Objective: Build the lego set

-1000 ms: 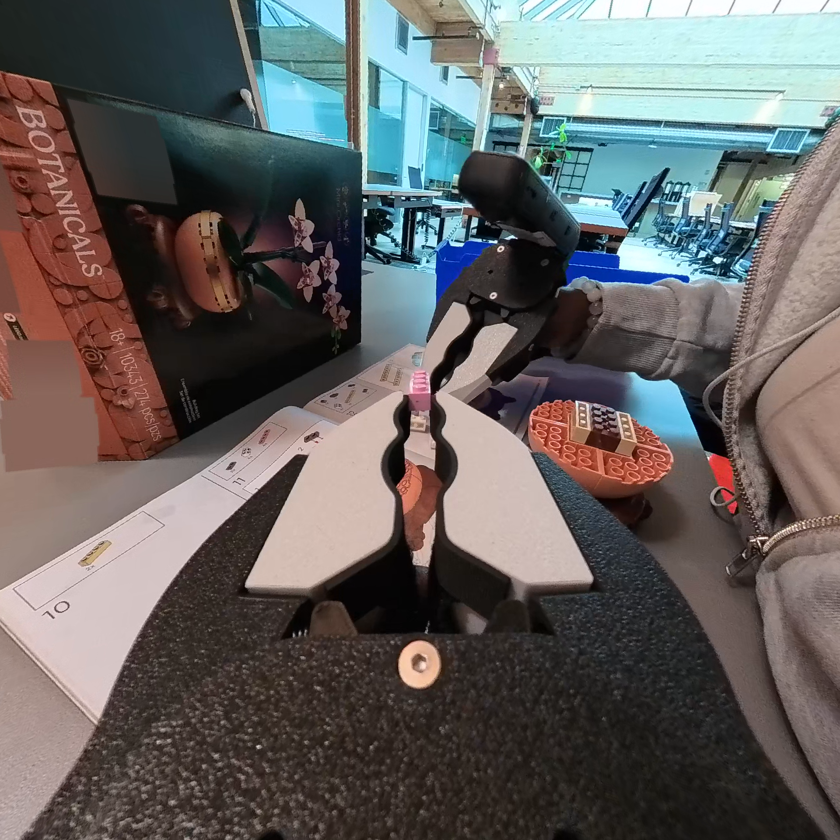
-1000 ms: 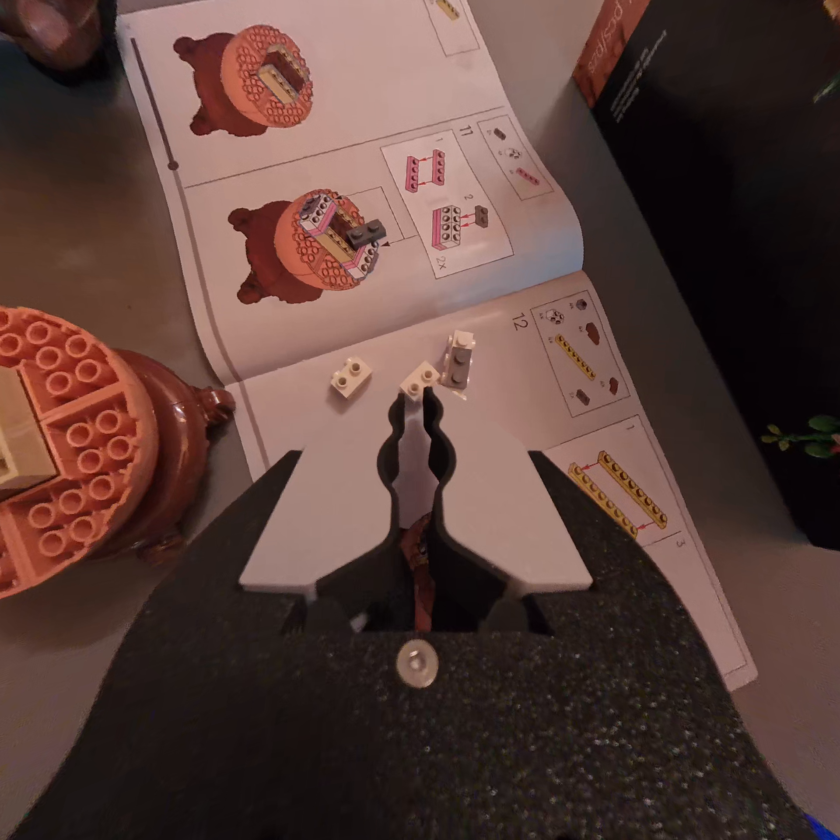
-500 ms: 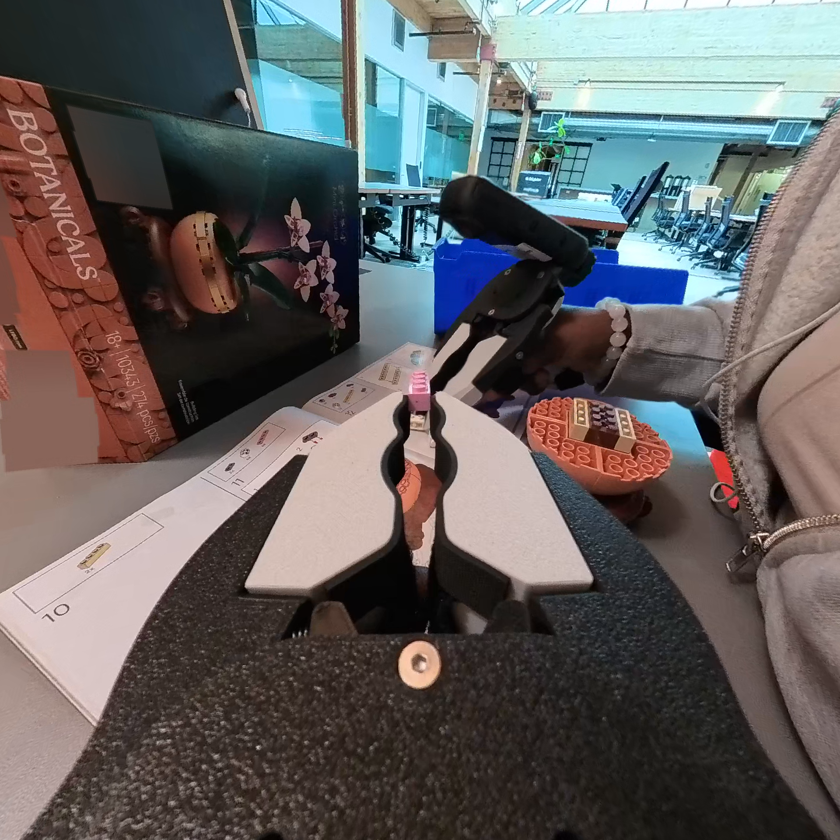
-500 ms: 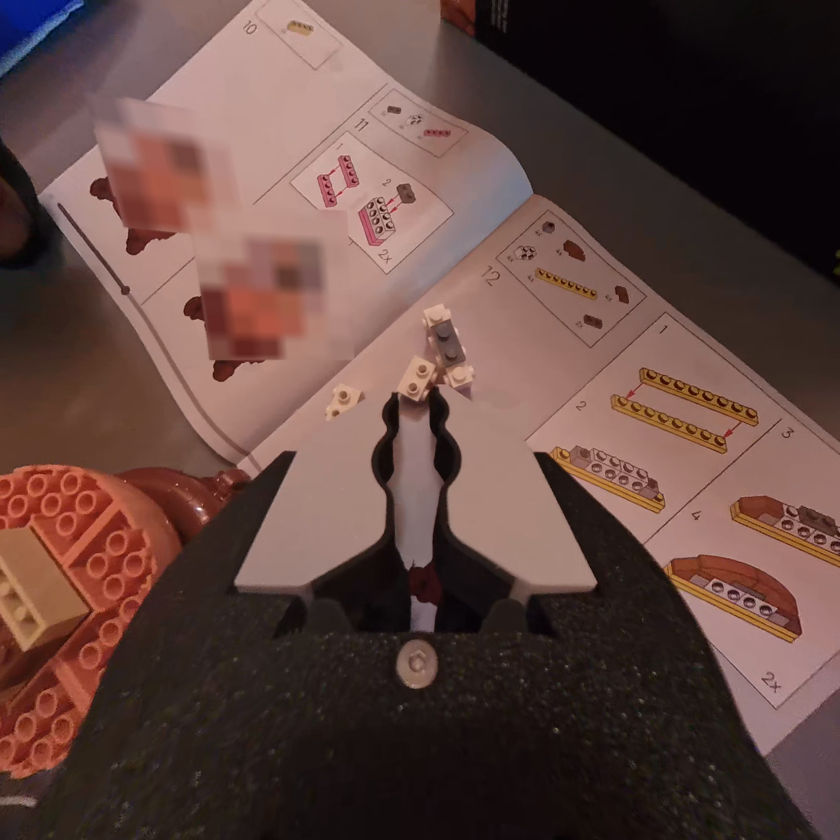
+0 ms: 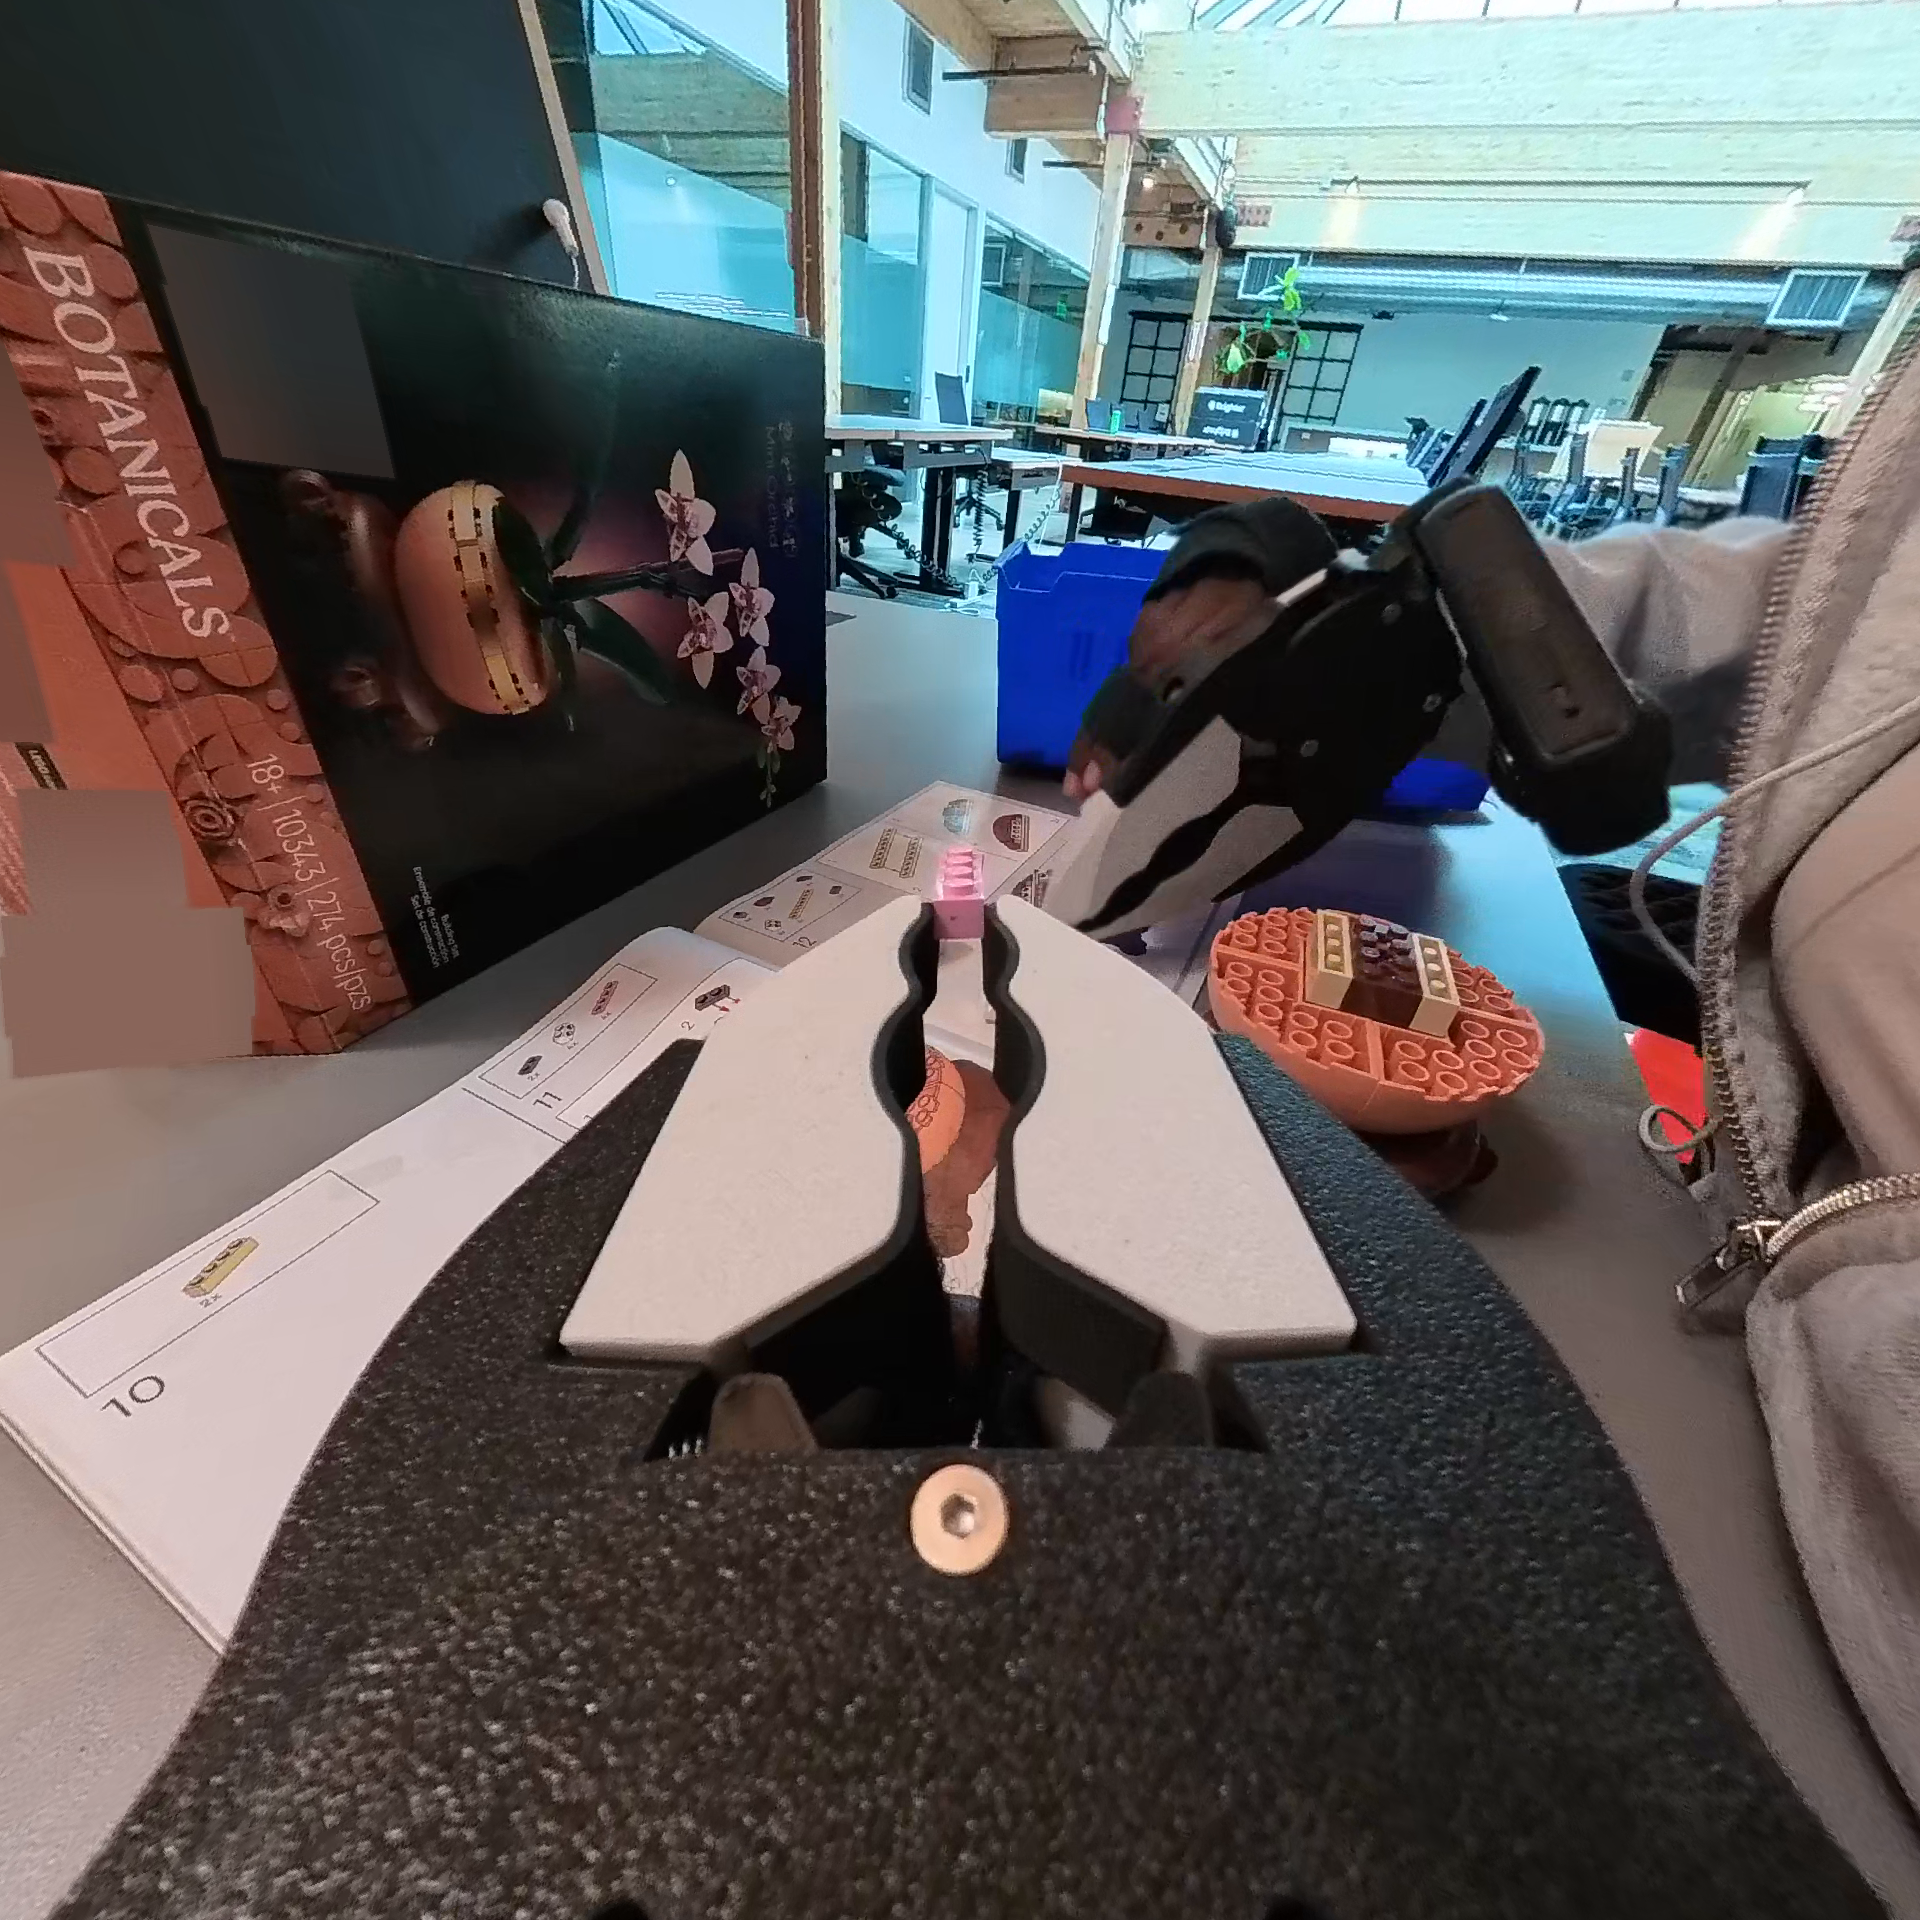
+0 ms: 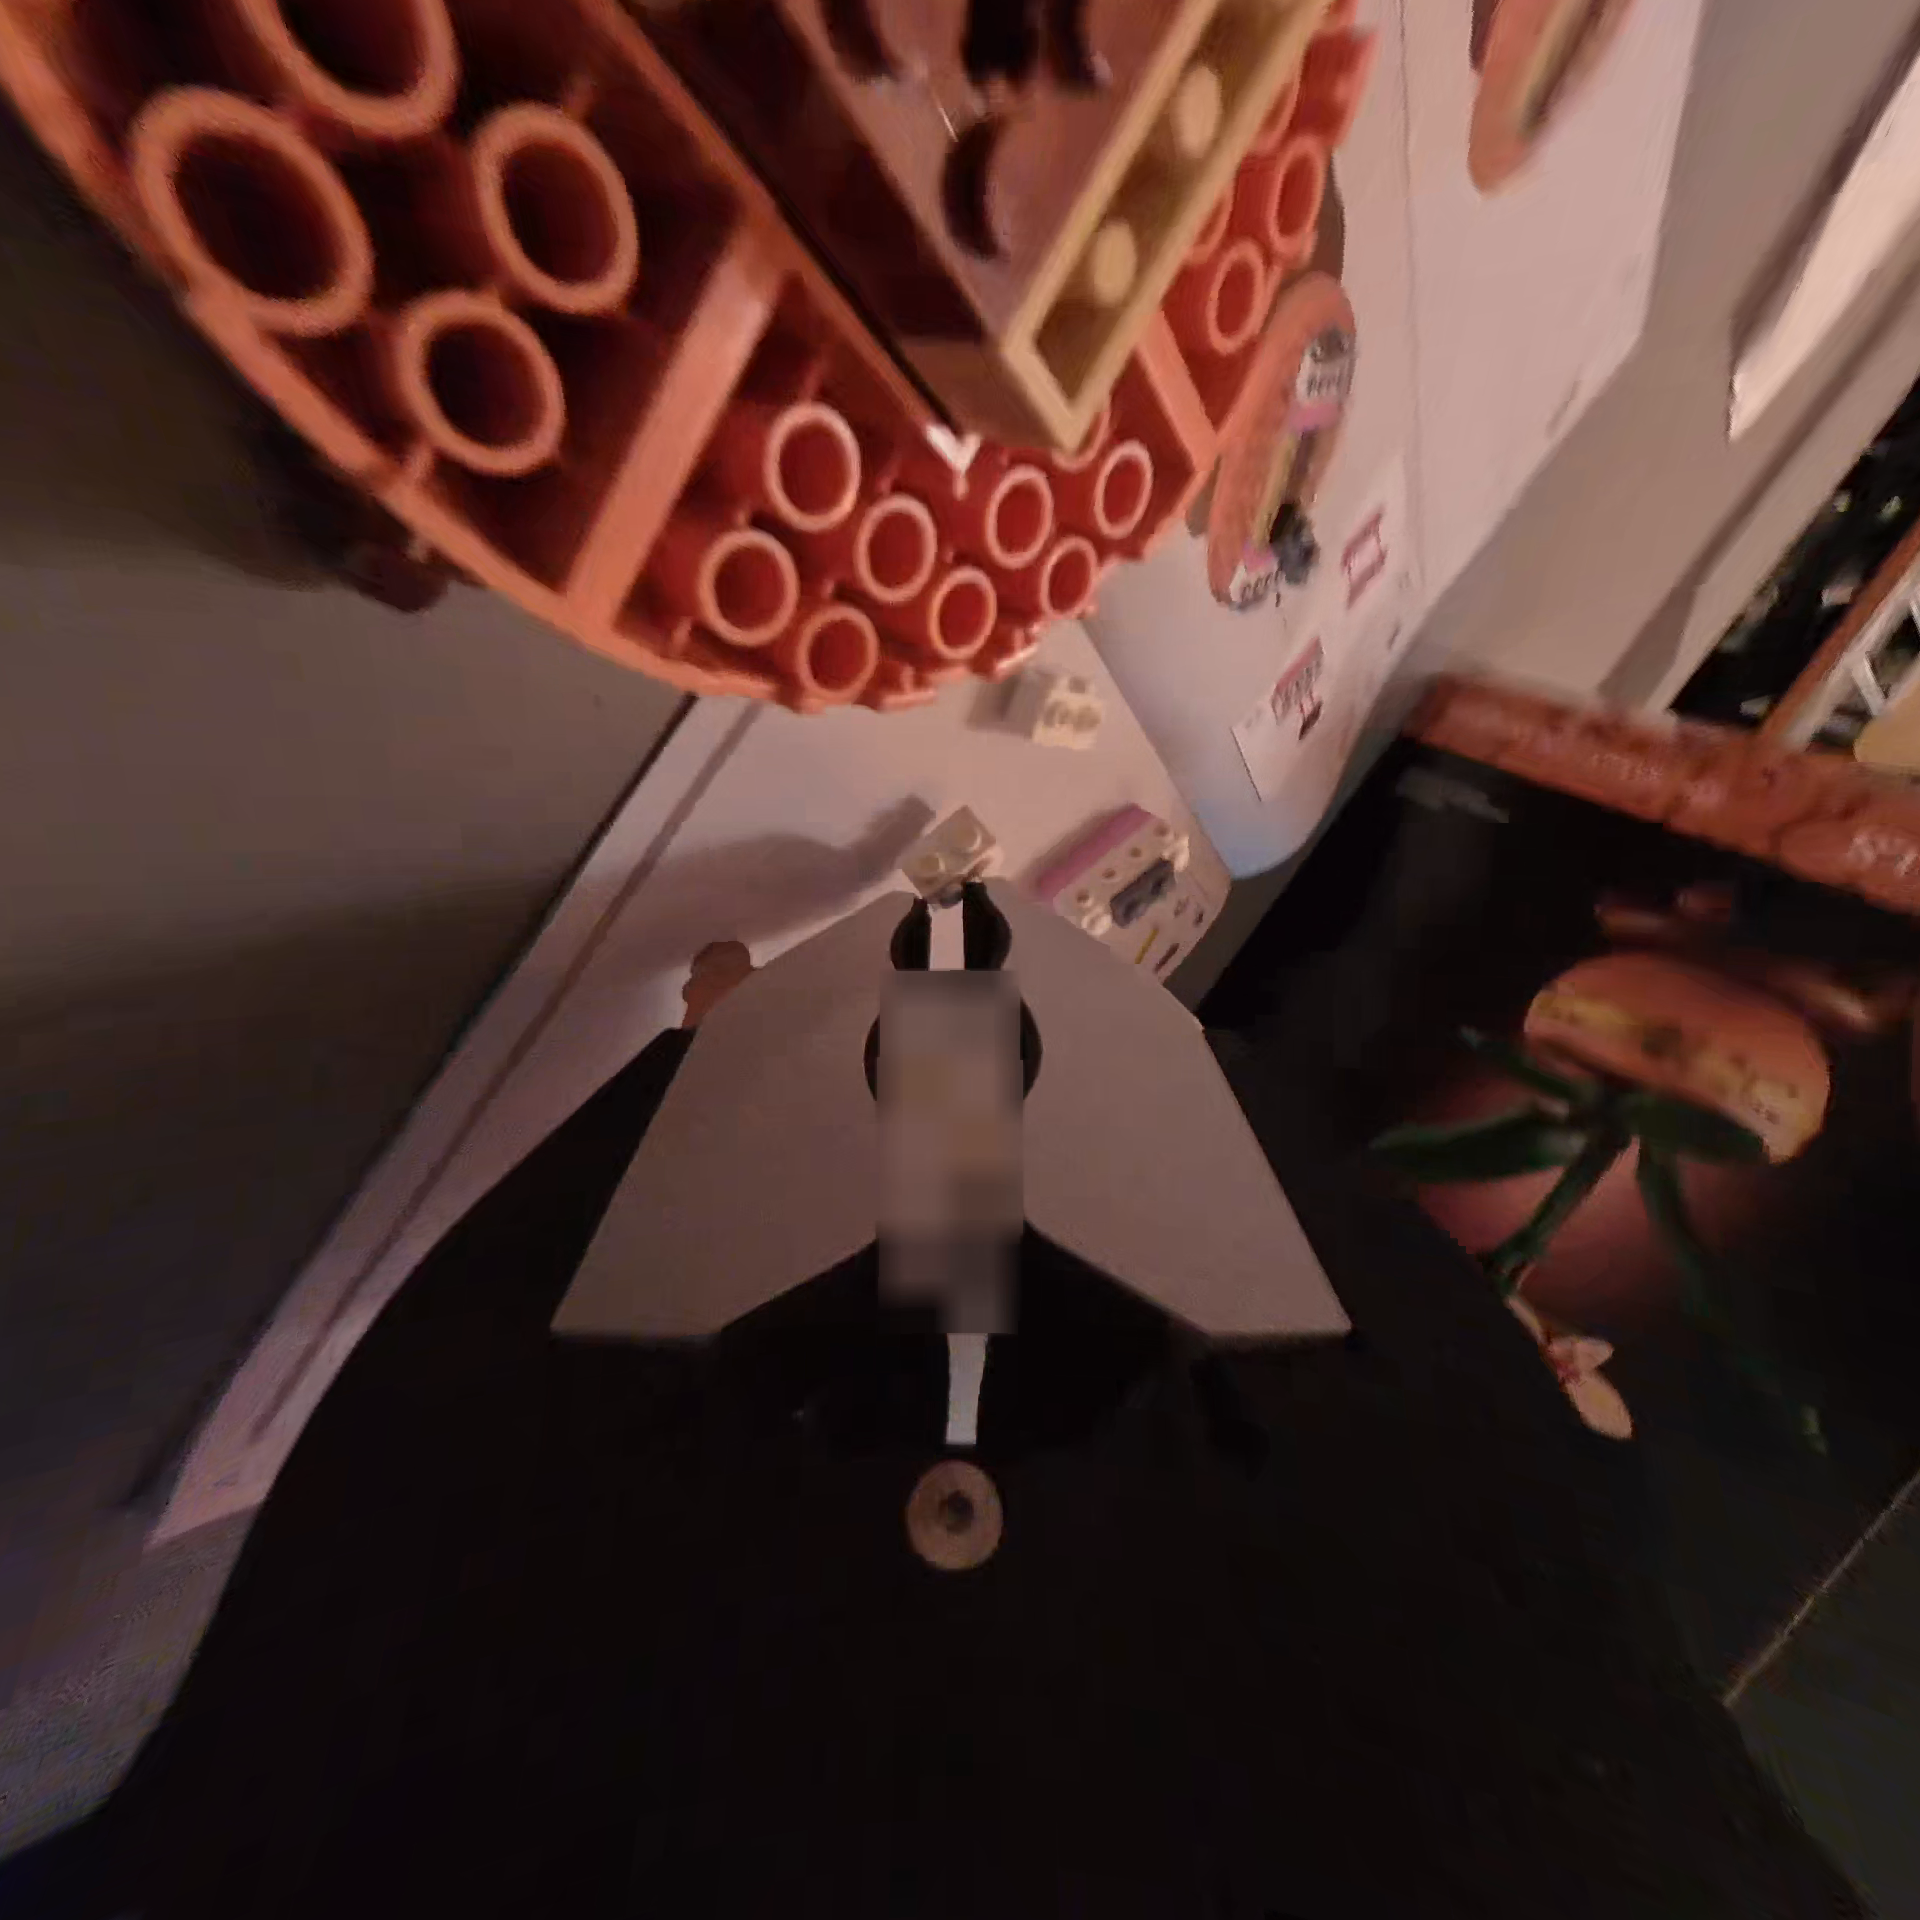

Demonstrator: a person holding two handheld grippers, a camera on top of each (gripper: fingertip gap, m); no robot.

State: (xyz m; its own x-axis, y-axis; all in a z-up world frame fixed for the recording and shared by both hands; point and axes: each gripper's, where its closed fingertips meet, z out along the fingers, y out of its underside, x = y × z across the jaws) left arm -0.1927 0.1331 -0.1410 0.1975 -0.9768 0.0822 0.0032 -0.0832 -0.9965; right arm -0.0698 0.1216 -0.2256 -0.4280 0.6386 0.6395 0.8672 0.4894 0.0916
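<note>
**Right gripper swings across, white piece in tow**

Right gripper (image 5: 1091, 920) has rotated and come over from the far side of the manual since a second ago; it now angles down-left, tips just above the instruction booklet (image 5: 260, 1320), beside the pot build (image 5: 1371, 1039). Its own view is motion-blurred, so it's mid-swing. Left gripper (image 5: 958, 920) hasn't shifted.

Jaws: left is pinched on the pink brick (image 5: 958, 896), studs up, held above the booklet. Right looks closed on a small white stud piece (image 6: 954, 854) at the very tip; grip is shallow, only a corner.

Loose parts on the page: a pink-and-white sub-assembly (image 6: 1127, 894) and another white/grey piece (image 6: 1044, 707), both just beside the right tips.

My read of the step: mate the white piece to the pink brick, per the sub-assembly panel. To do it well:
- hold left dead steady, studs level
- bring right in square, not tilted as now
- press straight down; that corner grip could let the piece twist out

Pose: right hand (image 5: 1195, 623) wraps the handle, sleeve reaching in from the person's side, wrist rolled so the fingers point down toward the left gripper's tips. Set box (image 5: 468, 623) stands upright behind, well clear.
</note>
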